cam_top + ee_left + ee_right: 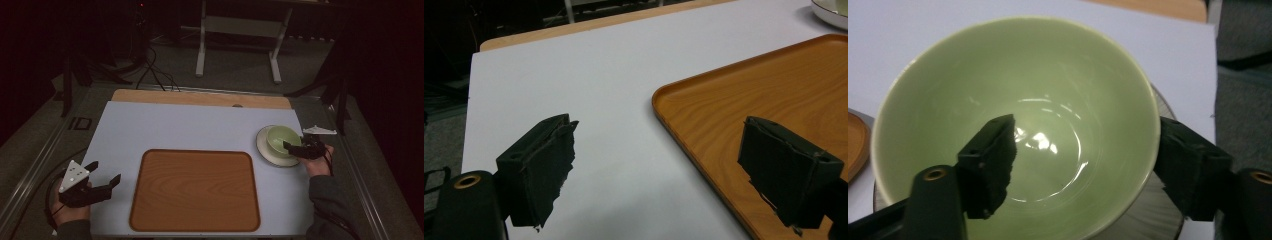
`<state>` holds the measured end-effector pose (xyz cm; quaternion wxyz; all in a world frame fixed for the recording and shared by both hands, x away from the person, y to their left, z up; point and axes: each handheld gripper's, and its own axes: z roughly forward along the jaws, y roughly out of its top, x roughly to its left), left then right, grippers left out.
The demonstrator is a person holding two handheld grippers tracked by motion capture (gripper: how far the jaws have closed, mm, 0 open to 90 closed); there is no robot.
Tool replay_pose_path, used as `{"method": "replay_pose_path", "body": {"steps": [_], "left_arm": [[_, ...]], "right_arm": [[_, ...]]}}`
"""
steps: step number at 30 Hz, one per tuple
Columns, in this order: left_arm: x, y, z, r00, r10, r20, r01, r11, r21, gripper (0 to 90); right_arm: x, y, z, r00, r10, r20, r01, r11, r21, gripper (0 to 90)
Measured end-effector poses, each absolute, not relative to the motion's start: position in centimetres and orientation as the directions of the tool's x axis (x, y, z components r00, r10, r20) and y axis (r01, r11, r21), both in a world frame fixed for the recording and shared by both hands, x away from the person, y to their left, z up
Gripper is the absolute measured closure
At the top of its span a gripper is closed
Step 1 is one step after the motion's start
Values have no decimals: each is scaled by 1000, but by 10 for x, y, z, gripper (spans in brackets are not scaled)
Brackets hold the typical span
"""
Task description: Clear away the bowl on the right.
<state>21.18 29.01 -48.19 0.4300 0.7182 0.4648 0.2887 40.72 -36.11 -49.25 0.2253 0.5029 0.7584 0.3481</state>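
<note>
A pale green bowl (279, 137) stands on a white plate (264, 150) at the right of the white board (175, 125). My right gripper (296, 147) is open at the bowl's near right rim. In the right gripper view, my right gripper (1087, 122) straddles the rim of the bowl (1048, 85), with one jaw inside and the other outside over the plate (1153, 212). A wooden tray (195, 190) lies empty at the front centre. My left gripper (107, 171) is open just left of it, its jaws (660, 122) spanning the edge of the tray (774, 85).
The board lies on a wooden tabletop (200, 97) whose far edge shows behind it. Beyond that are a white table frame (240, 45) and cables (155, 75) on the floor. Metal rails (40, 155) run along both sides.
</note>
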Motion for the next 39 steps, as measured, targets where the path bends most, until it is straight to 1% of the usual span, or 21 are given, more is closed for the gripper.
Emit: {"method": "replay_pose_path", "body": {"steps": [2,4,6,8,15,18,22,26,31,34,39], "left_arm": [[212,290,-482,401,916,15,421,-199,885,145],[212,290,-482,401,916,15,419,-198,886,145],[212,291,-482,400,917,15,417,-196,887,145],[211,291,-481,398,917,16,413,-194,890,145],[211,291,-481,397,918,18,408,-195,892,145],[211,291,-481,397,918,18,407,-194,892,145],[210,292,-480,391,920,22,405,-194,893,145],[210,292,-480,387,922,23,404,-192,895,145],[209,292,-480,384,923,25,403,-192,895,145],[209,293,-480,382,924,24,403,-190,895,145],[209,293,-479,381,924,25,402,-190,896,145]], "right_arm": [[411,-361,-495,-375,927,29,640,236,731,397],[414,-363,-498,-356,931,76,674,200,711,472],[416,-363,-501,-345,933,102,695,181,696,512],[417,-363,-503,-328,935,135,715,153,682,533],[419,-358,-503,-348,924,161,725,157,671,640],[420,-356,-502,-339,925,171,736,147,660,685],[423,-357,-500,-308,930,202,763,114,637,783],[424,-356,-498,-290,937,193,771,110,627,824],[423,-357,-497,-301,929,217,760,96,643,834],[421,-355,-494,-315,930,190,745,118,656,835],[419,-355,-489,-328,927,181,726,124,676,831]]}}
